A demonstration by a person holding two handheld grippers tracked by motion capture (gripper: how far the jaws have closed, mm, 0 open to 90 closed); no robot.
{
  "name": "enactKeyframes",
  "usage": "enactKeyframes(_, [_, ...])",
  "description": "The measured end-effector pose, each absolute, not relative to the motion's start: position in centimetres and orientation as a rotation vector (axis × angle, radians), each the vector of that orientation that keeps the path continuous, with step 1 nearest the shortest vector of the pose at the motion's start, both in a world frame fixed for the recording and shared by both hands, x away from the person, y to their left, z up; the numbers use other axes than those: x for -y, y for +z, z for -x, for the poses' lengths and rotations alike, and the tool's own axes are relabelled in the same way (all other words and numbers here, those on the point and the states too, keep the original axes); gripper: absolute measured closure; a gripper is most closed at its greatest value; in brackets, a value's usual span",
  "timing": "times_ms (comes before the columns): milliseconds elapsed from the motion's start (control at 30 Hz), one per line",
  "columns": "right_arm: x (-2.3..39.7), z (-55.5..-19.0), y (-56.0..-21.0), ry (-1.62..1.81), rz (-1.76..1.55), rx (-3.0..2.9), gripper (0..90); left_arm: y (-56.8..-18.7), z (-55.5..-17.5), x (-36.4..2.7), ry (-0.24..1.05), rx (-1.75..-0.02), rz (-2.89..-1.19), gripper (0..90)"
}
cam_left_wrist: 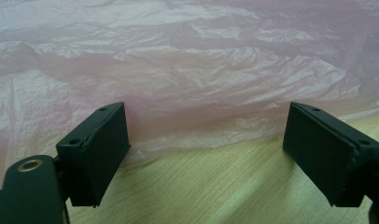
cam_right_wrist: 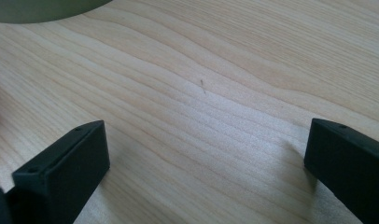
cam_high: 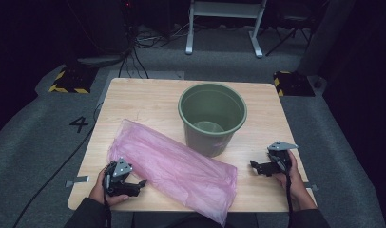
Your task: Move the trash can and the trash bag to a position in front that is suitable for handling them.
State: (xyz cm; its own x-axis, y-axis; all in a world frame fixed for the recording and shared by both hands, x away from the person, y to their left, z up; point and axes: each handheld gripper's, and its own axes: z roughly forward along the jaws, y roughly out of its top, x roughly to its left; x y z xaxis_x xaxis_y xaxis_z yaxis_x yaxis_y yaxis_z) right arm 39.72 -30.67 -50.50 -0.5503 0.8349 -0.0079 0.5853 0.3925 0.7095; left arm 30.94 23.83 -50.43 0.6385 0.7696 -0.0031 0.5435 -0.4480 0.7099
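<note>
Both sets of fingers spread, nothing pinched. Left gripper (cam_high: 139,183) probably snags one layer of the pink bin liner (cam_high: 174,166); right gripper (cam_high: 255,166) idles below the green bucket (cam_high: 212,118).

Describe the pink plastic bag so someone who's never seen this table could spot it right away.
On the wooden table, in front of the green bucket, the pink plastic bag lies flat and slanted, reaching from near the left gripper to the table's front edge. It is the one thin, crinkled, see-through sheet there.

high view looks down over the table (cam_high: 148,95); both gripper views skim that tabletop closely.
</note>
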Motion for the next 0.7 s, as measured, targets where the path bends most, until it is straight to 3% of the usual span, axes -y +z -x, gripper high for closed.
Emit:
enactKeyframes(300, [30.9, -39.5, -50.4, 0.959, -1.208, -2.303, 3.5, -50.4, -30.9, -23.8, 0.421, -1.020, -2.163, 14.2])
enactKeyframes(467, [30.7, -38.9, -50.1, 0.955, -1.187, -2.275, 16.5, -50.4, -30.9, -23.8, 0.425, -1.028, -2.160, 14.1])
enactKeyframes(700, [28.9, -38.3, -48.6, 0.986, -1.065, -2.321, 20.0, -50.4, -31.0, -23.7, 0.428, -1.047, -2.160, 11.0])
